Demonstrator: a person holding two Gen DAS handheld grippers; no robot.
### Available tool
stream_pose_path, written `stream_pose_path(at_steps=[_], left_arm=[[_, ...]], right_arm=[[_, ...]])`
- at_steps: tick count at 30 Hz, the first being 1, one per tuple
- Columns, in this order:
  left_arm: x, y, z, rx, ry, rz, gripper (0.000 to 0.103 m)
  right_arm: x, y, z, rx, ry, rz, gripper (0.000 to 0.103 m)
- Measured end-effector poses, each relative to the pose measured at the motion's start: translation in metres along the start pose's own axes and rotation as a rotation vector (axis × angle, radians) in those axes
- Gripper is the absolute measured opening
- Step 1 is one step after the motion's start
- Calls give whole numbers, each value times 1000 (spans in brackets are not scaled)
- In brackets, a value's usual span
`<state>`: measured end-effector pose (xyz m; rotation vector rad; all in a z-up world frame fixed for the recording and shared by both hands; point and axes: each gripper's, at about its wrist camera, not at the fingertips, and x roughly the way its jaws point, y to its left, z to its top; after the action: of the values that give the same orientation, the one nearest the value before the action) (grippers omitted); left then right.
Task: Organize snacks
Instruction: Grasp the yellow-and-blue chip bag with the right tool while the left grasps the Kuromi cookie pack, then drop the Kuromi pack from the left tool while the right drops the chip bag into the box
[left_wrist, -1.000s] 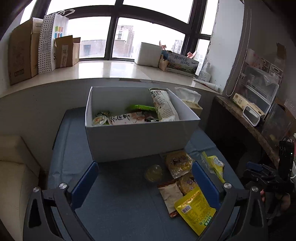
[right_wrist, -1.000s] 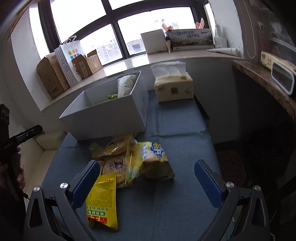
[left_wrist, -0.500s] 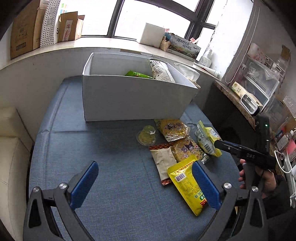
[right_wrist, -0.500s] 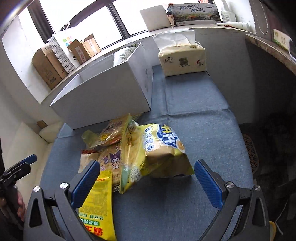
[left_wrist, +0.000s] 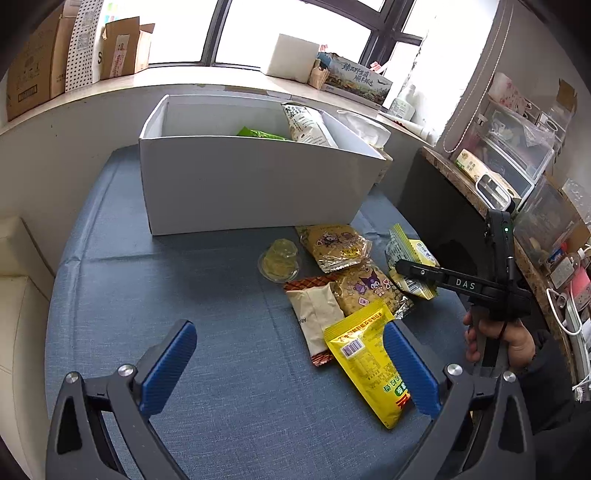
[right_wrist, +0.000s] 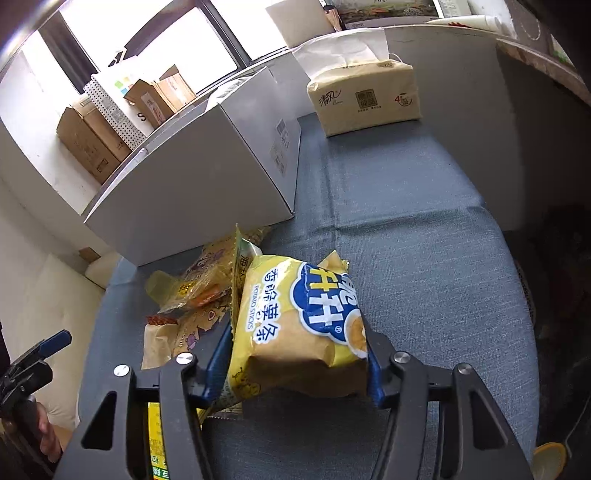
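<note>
L gripper (left_wrist: 288, 363) is hovering w/ jaws spread wide, nothing between them, over bare blue cloth (left_wrist: 166, 288); its right pad is overlapping the lower edge of the yellow barcode packet (left_wrist: 369, 365) in view, contact can't be told. White box (left_wrist: 255, 184) is sitting at the back of the cloth, long axis running left-right, open top, w/ 2 packs showing inside: a green one (left_wrist: 258, 133) lying low and a white printed bag (left_wrist: 306, 123) leaning upright at the right end. In front of the box, loose snacks are lying in a cluster, 6 counted: 1 clear jelly cup (left_wrist: 279, 258) leftmost, 1 tan-and-red wrapper (left_wrist: 314, 310) w/ long axis running toward the camera, 2 gold cartoon-print packs (left_wrist: 340, 247) one behind the other, the yellow barcode packet lying slantwise w/ its far end toward the box, and 1 potato-sticks bag (right_wrist: 299, 325) rightmost. R gripper (right_wrist: 295, 354) is gripping that bag: jaws have just been closing and the pads are pressing on both sides of its lower half, bag standing on edge on the cloth, long axis across the jaws, printed face toward the wrist cam, top seam tilting up toward the box. 1 tissue pack (right_wrist: 365, 96) is sitting further back, right of the box, well apart from the snacks. The person's hand (left_wrist: 498, 339) is holding the R gripper's handle.
</note>
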<state>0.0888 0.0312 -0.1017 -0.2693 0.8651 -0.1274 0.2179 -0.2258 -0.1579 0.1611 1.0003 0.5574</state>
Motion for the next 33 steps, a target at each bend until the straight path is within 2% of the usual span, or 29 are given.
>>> stream_pose_path(at_steps=[4,8,10,12,15,20,24,27,28,29,33], left_arm=[[15,-19,15,41,16,-23,103],[40,-49,37,86,44,-77,103],[58,-63,50,115,66,-69,103],[77,-74,61,111,92,-75,103],[104,-82,75,83,127,-102,103],[150,-78,88,43,201,28,103],[169,-82,88,96,215,128,103],[177,-82,83,97,232,124,101],[179,-82,81,105,240,126,87],[182,-81,79,109,249,141,78],[170,-76,77,87,210,93,77]], right_arm=[[-27,-4,-6,23,-65,34,63],[-57,-15,-13,89,-115,62,63],[-72,-19,-18,105,-133,66,63],[-85,-22,-23,111,-155,65,63],[-98,-31,-29,146,-168,108,63],[-109,-42,-37,185,-175,116,63],[-111,-50,-40,199,-175,108,64],[-111,-55,-41,216,-174,107,64],[-110,-56,-42,219,-172,109,64],[-110,-57,-42,220,-171,112,64],[-109,-56,-43,216,-165,116,65]])
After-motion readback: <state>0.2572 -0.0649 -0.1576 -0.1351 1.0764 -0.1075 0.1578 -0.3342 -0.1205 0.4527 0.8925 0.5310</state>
